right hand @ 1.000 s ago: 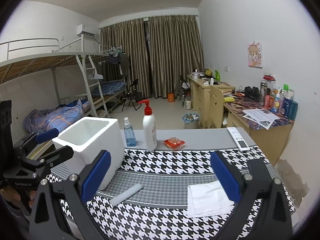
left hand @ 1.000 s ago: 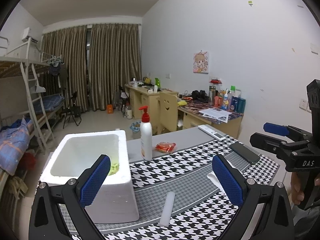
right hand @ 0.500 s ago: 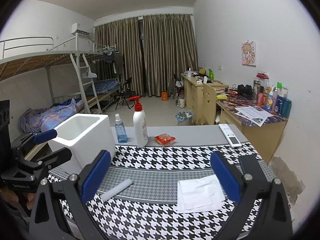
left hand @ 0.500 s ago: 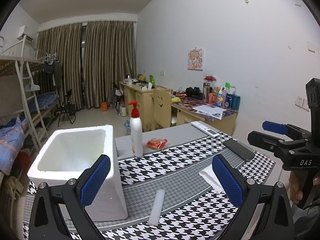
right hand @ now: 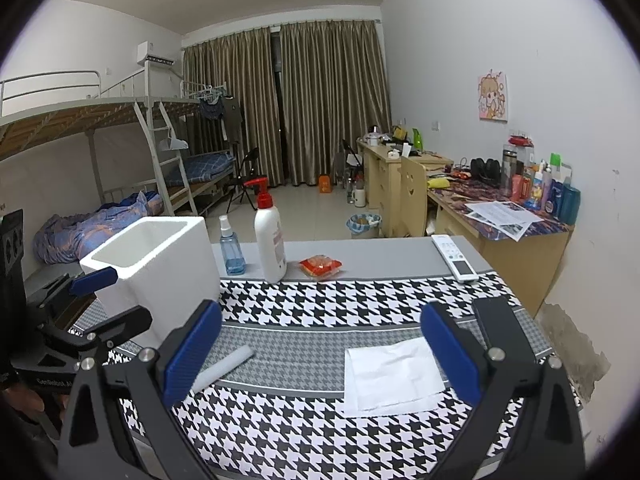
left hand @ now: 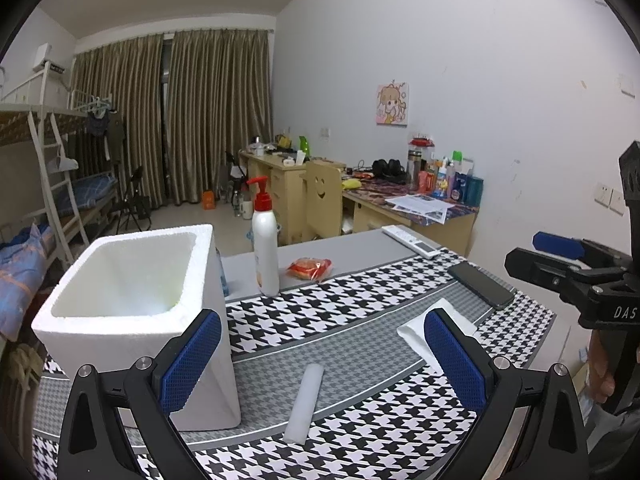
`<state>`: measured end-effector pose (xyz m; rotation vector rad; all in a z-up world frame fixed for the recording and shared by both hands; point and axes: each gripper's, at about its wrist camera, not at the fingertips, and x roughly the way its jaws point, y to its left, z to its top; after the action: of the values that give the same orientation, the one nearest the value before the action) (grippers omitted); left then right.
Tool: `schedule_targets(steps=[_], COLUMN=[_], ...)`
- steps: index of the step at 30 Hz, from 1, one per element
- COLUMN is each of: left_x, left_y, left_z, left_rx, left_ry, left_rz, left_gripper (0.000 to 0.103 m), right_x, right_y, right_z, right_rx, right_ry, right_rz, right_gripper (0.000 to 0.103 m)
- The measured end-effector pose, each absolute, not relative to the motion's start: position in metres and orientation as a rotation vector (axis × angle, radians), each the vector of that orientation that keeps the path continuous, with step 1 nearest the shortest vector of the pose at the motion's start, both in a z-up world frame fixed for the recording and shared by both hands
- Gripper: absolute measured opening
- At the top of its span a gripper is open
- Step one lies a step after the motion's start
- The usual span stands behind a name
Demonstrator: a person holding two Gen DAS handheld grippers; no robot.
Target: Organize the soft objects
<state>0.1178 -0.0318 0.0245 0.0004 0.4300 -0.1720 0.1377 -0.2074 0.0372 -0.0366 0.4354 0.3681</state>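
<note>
Both jaws wide, nothing gripped.

Left gripper (left hand: 320, 354) and right gripper (right hand: 320, 350) hovering over the houndstooth surface (right hand: 320, 304). White foam roll (left hand: 304, 402) lying low centre between the left jaws; folded white cloth (right hand: 390, 376) flat lower right, just beside the right pad. Foam box (left hand: 132, 308) upright at left, pump bottle (right hand: 270, 238) behind.

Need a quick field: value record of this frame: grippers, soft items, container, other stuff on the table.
left gripper: open, empty, above the mat
right gripper: open, empty, above the mat
foam box: upright, open top, left side of table
foam stick: lying on the mat, right of the box
white cloth: flat on the mat, right side
snack packet: behind the mat
pump bottle: upright
phone: far right
</note>
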Motion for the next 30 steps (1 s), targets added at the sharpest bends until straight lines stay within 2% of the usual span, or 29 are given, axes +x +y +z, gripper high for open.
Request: schedule_targets(steps=[30], left_x=[0.146], left_y=[-0.049], left_z=[-0.022], left_rx=[0.011], left_ry=[0.548], left_rz=[-0.189], left_gripper=[0.102], right_x=[0.164], right_y=[-0.226], right_z=[0.0], right_rx=[-0.009], right_ry=[0.525], right_rz=[0.315], right_gripper=[0.101])
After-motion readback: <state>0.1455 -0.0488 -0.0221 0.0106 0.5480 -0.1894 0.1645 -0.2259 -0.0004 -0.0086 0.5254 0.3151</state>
